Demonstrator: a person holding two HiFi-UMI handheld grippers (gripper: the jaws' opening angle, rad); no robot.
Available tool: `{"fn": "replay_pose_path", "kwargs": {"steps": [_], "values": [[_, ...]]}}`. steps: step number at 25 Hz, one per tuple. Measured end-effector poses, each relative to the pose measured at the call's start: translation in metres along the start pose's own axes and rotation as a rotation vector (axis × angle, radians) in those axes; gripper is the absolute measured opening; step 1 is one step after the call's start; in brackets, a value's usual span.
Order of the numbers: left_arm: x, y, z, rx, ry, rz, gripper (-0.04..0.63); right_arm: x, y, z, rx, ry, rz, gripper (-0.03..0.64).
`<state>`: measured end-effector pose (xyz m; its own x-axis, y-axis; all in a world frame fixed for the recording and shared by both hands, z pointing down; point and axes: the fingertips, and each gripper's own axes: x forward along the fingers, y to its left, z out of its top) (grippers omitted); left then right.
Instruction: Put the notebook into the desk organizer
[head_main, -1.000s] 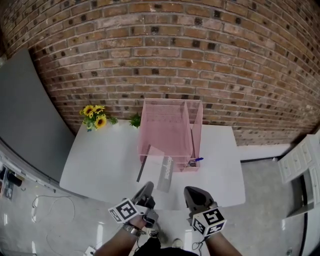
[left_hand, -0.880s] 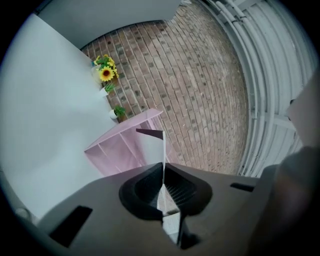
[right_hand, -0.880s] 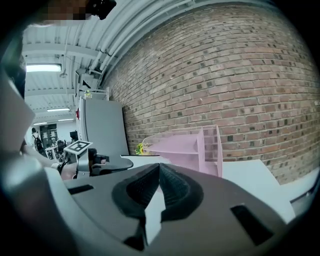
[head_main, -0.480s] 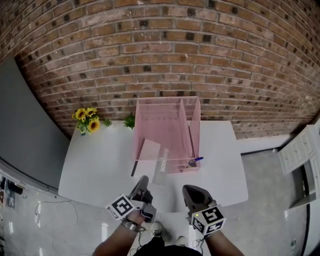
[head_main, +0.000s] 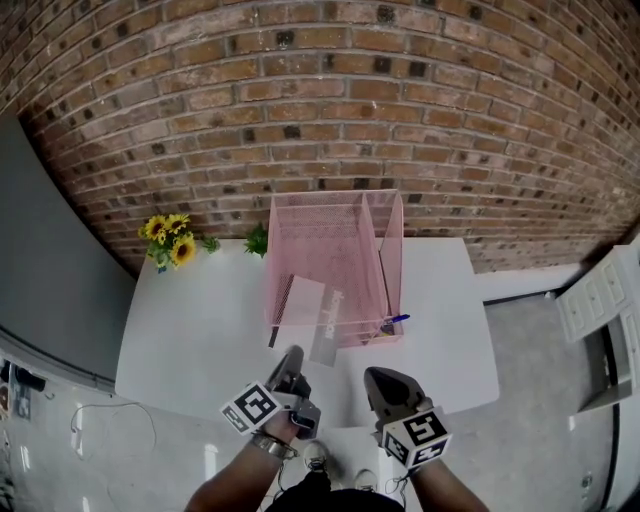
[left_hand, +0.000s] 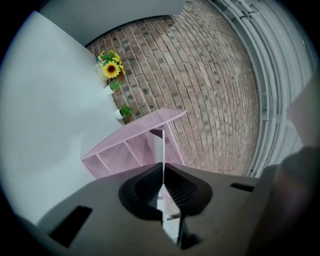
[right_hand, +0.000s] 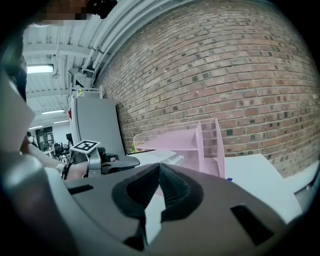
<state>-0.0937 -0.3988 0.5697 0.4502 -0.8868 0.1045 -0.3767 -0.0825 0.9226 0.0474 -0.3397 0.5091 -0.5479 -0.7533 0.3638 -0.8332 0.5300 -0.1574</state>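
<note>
**Notebook resting in the pink organizer, both tools empty**

The pink mesh desk organizer (head_main: 330, 215) stands at the back of the white table (head_main: 190, 320), against the brick wall. The notebook (head_main: 298, 300) lies in its wide left compartment, near end sticking out past the front edge, with a pale booklet (head_main: 328, 328) just beside it. A blue pen (head_main: 395, 321) pokes from the narrow right compartment. Sunflowers (head_main: 166, 238) sit at the far left corner. Bare table lies left, right and in front. The left tool (head_main: 293, 357) and right tool (head_main: 379, 380) hover over the near edge, jaws together on nothing
</note>
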Motion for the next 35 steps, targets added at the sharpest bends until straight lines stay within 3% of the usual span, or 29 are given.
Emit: {"fn": "replay_pose_path", "kwargs": {"steps": [5,10,20,29,35], "values": [[0.017,0.003,0.0,0.022,0.0,0.021,0.012,0.005,-0.003,-0.001,0.016,0.007,-0.011,0.005],[0.033,0.002,-0.002,0.11,0.017,0.041,0.015,0.005,-0.005,-0.008,0.023,0.035,-0.022,0.005],[0.053,-0.003,-0.013,0.411,0.115,0.087,0.117,0.012,-0.005,-0.012,0.03,-0.011,-0.016,0.005],[0.056,0.0,-0.036,0.835,0.258,0.146,0.203,0.017,-0.003,-0.016,0.037,-0.019,-0.003,0.005],[0.054,0.006,-0.043,0.965,0.277,0.168,0.225,0.015,-0.002,-0.017,0.033,-0.019,0.005,0.005]]}}
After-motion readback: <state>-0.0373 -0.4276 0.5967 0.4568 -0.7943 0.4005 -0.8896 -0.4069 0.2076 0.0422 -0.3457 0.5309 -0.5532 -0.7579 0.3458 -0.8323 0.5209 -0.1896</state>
